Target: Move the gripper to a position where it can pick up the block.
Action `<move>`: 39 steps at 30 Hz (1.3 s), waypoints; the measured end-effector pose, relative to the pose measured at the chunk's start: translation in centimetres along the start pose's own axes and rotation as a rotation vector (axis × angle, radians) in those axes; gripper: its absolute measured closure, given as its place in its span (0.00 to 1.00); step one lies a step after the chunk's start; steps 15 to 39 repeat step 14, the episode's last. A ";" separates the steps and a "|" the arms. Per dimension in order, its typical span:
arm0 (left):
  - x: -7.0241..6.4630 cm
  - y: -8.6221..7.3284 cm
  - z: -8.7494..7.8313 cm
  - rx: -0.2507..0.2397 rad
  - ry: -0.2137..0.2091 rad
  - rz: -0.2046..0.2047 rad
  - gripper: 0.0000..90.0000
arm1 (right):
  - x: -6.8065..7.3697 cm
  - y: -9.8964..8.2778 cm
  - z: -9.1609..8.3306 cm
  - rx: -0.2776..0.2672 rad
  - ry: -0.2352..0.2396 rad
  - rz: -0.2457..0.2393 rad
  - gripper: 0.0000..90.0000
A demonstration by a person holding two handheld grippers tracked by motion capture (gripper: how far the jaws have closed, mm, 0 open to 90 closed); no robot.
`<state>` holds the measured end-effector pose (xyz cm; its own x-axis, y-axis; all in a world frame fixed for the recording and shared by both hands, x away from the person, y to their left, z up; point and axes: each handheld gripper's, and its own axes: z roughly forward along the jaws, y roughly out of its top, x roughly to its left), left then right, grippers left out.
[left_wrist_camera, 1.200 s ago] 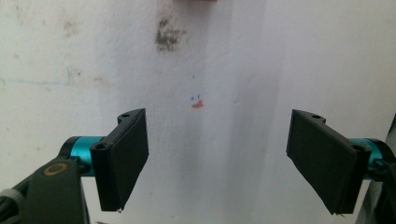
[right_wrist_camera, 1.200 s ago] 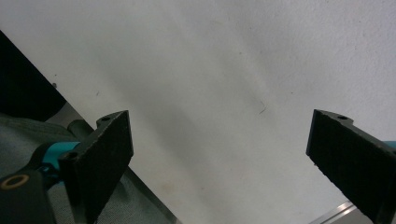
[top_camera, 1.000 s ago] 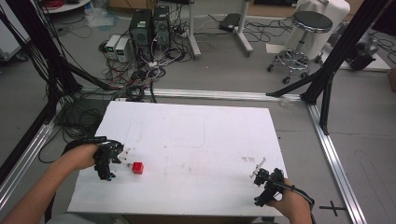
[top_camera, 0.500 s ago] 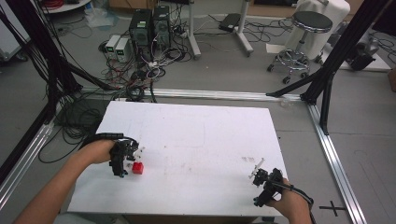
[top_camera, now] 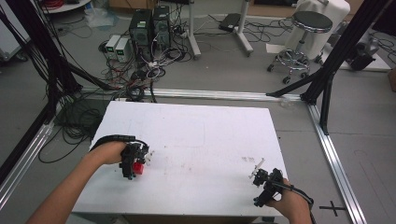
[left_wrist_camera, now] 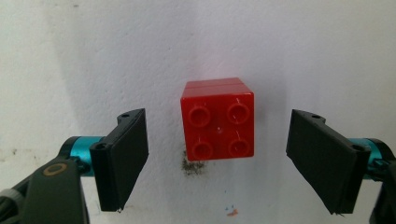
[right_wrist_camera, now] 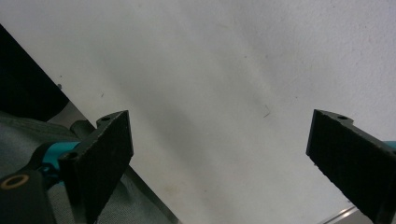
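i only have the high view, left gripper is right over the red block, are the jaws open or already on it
Observer: Open. In the left gripper view the red block sits between the jaws of the left gripper, with a gap on each side.
Operator: which way up is it
Observer: Studs up, four of them showing.
Operator: right one holding anything
Observer: No, the right gripper is open over the bare white table.

overhead forward-down, gripper cameras close above table (top_camera: 210, 140)
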<state>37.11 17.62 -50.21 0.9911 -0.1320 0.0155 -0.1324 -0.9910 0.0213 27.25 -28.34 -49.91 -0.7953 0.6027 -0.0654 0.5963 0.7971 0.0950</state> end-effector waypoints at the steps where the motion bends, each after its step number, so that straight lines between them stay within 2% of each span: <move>1: 0.1 0.1 0.1 0.006 0.001 -0.004 0.24 | 0.0 0.0 0.1 0.000 0.003 0.003 0.07; 4: 0.1 0.2 0.5 0.014 0.000 -0.017 0.24 | 0.0 0.0 0.1 0.001 0.002 0.001 0.07; 6: 0.1 0.2 0.6 0.019 -0.004 -0.007 0.24 | 0.0 0.0 0.0 -0.001 0.001 0.001 0.07; 11: 0.1 0.2 0.9 0.016 -0.012 -0.019 0.24 | 0.0 0.1 0.1 0.001 0.001 -0.001 0.07; 39: 0.1 0.1 0.9 0.023 -0.015 -0.020 0.24 | 0.1 0.1 0.1 0.002 0.003 0.004 0.07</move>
